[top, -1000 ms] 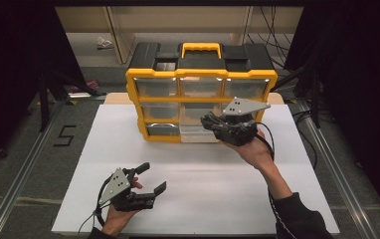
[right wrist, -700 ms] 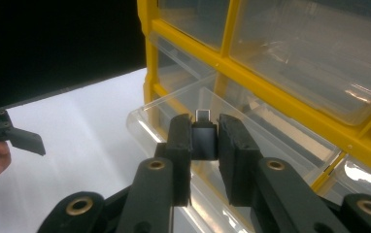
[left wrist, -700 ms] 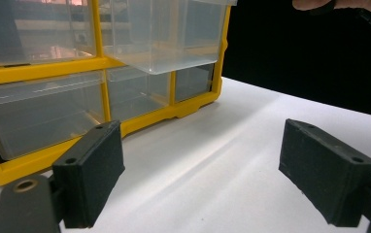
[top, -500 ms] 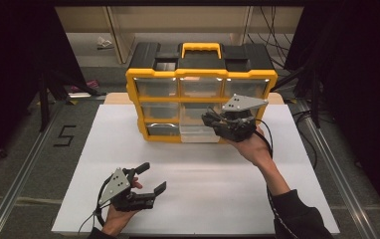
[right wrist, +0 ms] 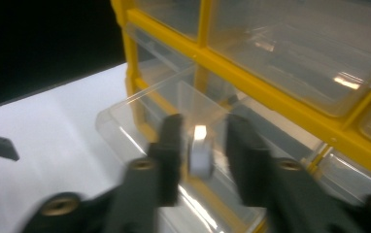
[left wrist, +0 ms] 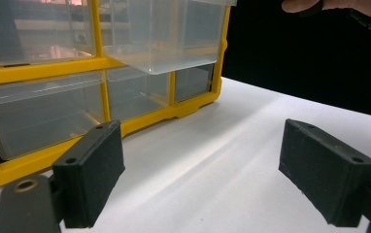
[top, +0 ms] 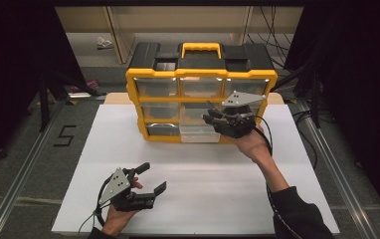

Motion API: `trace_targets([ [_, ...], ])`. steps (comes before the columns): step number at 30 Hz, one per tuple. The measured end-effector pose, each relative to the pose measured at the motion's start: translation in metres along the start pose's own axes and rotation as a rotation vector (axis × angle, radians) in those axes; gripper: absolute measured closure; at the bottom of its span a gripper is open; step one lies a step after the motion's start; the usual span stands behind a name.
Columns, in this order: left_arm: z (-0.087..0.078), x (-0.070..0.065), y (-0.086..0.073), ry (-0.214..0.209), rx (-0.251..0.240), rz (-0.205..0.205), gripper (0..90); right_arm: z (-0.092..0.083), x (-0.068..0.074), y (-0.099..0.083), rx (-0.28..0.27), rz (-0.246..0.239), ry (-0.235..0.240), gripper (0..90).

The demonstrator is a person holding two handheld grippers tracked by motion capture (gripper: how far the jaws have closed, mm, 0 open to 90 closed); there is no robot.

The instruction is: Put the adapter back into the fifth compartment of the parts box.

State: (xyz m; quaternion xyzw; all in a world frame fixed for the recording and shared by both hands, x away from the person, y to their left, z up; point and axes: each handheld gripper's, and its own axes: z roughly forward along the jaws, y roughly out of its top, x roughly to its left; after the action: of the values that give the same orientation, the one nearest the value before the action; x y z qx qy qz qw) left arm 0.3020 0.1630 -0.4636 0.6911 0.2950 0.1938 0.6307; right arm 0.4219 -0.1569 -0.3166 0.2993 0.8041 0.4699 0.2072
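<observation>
A yellow organizer (top: 200, 74) with clear drawers stands at the back of the white table. Its bottom middle drawer (top: 198, 133) is pulled out. My right gripper (top: 210, 115) hovers over that drawer (right wrist: 125, 121), pointing at the cabinet front. In the right gripper view its jaws (right wrist: 200, 141) have just been opening, and a small white round thing (right wrist: 200, 153) sits loose between them above the drawer. My left gripper (top: 152, 177) rests low at the near left of the table, open and holding nothing (left wrist: 203, 179), facing the organizer (left wrist: 42, 73).
The white board (top: 218, 199) has bare room between the two hands. Dark floor and metal rails (top: 24, 169) flank it on both sides. Cables (top: 272, 35) hang behind the organizer at the right.
The right gripper has edged slightly up toward the organizer's front. The left hand and its gripper have stayed where they were.
</observation>
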Motion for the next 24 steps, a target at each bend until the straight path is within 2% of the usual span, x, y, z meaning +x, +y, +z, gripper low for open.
trace_targets([
  [2, 0.000, 0.000, 0.000, 0.000, 0.001, 0.001, 15.9, 0.000, 0.000, 0.001, -0.005, 0.012, -0.023, 54.6],
  [4, 0.000, 0.000, 0.000, 0.001, 0.001, 0.001, 15.9, -0.002, -0.001, 0.002, -0.010, 0.028, -0.027, 46.4],
  [6, 0.000, 0.000, 0.000, 0.000, 0.002, 0.001, 15.9, -0.003, 0.001, 0.002, -0.020, 0.035, -0.033, 42.0],
  [13, 0.000, 0.000, 0.000, -0.001, 0.004, 0.002, 15.9, -0.007, 0.006, 0.004, -0.034, 0.029, -0.030, 37.0],
  [24, 0.000, 0.000, 0.000, -0.002, 0.004, -0.001, 15.9, -0.013, 0.014, -0.001, -0.065, 0.033, 0.003, 33.6],
])
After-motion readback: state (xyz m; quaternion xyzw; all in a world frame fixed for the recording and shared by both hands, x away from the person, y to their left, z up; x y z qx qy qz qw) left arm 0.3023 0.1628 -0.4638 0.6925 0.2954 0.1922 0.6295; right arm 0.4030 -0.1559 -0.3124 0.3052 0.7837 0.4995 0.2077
